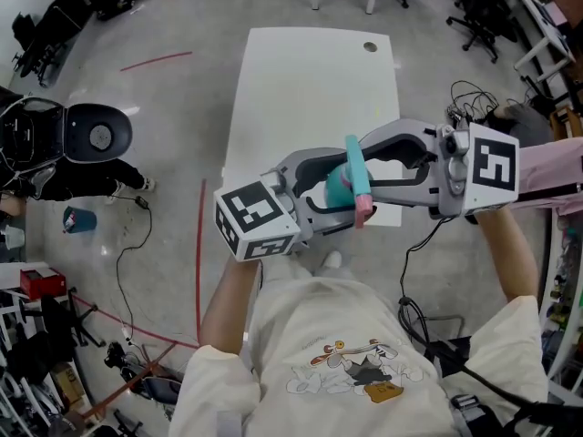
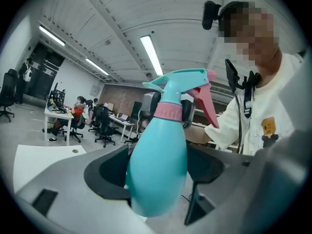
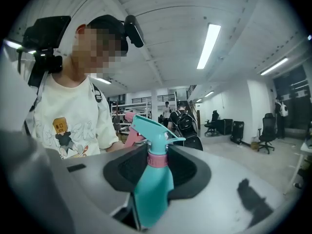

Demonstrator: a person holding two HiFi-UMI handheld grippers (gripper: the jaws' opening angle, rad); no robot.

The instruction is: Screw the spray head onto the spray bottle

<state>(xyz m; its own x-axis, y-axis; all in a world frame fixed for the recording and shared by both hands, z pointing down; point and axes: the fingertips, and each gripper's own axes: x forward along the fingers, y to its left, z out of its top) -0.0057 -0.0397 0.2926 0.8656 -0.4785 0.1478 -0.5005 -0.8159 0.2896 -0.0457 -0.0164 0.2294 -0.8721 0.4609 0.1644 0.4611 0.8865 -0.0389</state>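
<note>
A teal spray bottle (image 1: 341, 186) with a teal spray head, a pink collar and a pink trigger (image 1: 364, 208) hangs in the air in front of the person's chest, between both grippers. My left gripper (image 1: 326, 197) comes in from the left and is shut on the bottle's body (image 2: 158, 165). My right gripper (image 1: 364, 173) comes in from the right. In the left gripper view its dark fingertips (image 2: 194, 110) sit on either side of the pink collar (image 2: 170, 111), below the spray head (image 2: 180, 82). The right gripper view shows the bottle (image 3: 153, 189) upright between the jaws, with the head (image 3: 151, 130) seated on its neck.
A white table (image 1: 310, 89) stands just ahead of the grippers with a round hole near its far corner. A scooter (image 1: 91, 135) is parked at the left. Cables and a red floor line (image 1: 200, 262) run beside the person. Office chairs (image 1: 474, 7) stand at the back right.
</note>
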